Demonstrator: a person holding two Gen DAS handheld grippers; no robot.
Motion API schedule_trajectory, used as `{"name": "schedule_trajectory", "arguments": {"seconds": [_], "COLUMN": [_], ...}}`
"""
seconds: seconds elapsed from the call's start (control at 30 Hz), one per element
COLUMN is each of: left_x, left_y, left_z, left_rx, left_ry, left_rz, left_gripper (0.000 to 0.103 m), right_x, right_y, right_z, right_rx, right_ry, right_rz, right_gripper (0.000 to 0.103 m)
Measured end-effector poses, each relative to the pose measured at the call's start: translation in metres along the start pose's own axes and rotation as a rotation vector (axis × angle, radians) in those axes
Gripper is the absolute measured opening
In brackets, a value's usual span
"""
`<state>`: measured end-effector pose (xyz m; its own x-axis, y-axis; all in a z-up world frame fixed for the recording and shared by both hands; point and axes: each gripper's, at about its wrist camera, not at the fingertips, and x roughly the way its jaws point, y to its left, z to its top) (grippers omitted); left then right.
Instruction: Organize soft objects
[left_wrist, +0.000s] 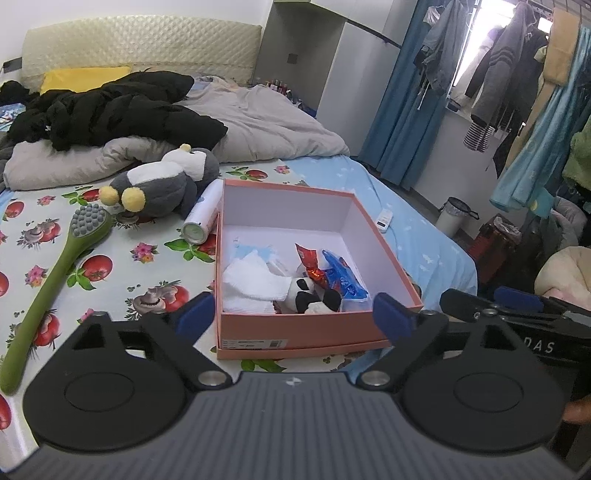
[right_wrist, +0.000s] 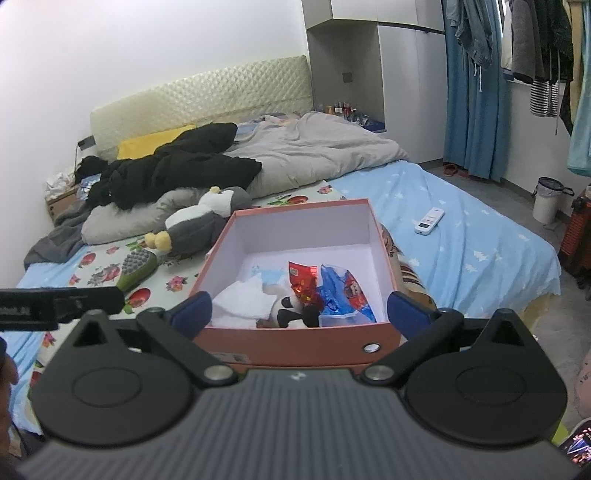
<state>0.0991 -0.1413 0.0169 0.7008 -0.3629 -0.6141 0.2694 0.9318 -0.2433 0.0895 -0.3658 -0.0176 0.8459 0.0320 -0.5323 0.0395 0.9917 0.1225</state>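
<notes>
An open pink box (left_wrist: 321, 334) (right_wrist: 295, 343) sits on the bed. Inside lie a white cloth (left_wrist: 251, 284) (right_wrist: 240, 304), a small panda plush (left_wrist: 312, 295) (right_wrist: 295, 314), a red packet (left_wrist: 308, 260) and a blue packet (left_wrist: 345, 278). A grey and white penguin plush (left_wrist: 166, 184) (right_wrist: 199, 218) lies on the sheet, left of the box. My left gripper (left_wrist: 293, 314) hangs just before the box's near wall, jaws wide and empty. Beside it, my right gripper (right_wrist: 299, 312) is equally spread over the near wall, gripping nothing.
A green massage brush (left_wrist: 48, 288) and a spray can (left_wrist: 203, 214) lie left of the box. A white remote (right_wrist: 428, 220) rests on the blue sheet to the right. A grey quilt (left_wrist: 258, 118) and black coat (left_wrist: 110, 107) fill the bed's far end.
</notes>
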Motion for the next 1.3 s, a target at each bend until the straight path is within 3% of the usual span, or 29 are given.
{"name": "schedule_trajectory", "arguments": {"seconds": [0.33,1.3], "left_x": [0.0016,0.0047], "left_y": [-0.0042,-0.0075], "left_z": [0.0015,0.0006], "left_rx": [0.001,0.009], "left_ry": [-0.004,0.017], "left_rz": [0.034,0.060], "left_gripper": [0.103,0.103], "right_x": [0.0013,0.0058], "right_y": [-0.0014,-0.0044], "right_z": [0.0000,-0.0038], "right_rx": [0.015,0.040], "right_ry": [0.010,0.024], "right_rz": [0.010,0.014], "right_gripper": [0.103,0.103]}}
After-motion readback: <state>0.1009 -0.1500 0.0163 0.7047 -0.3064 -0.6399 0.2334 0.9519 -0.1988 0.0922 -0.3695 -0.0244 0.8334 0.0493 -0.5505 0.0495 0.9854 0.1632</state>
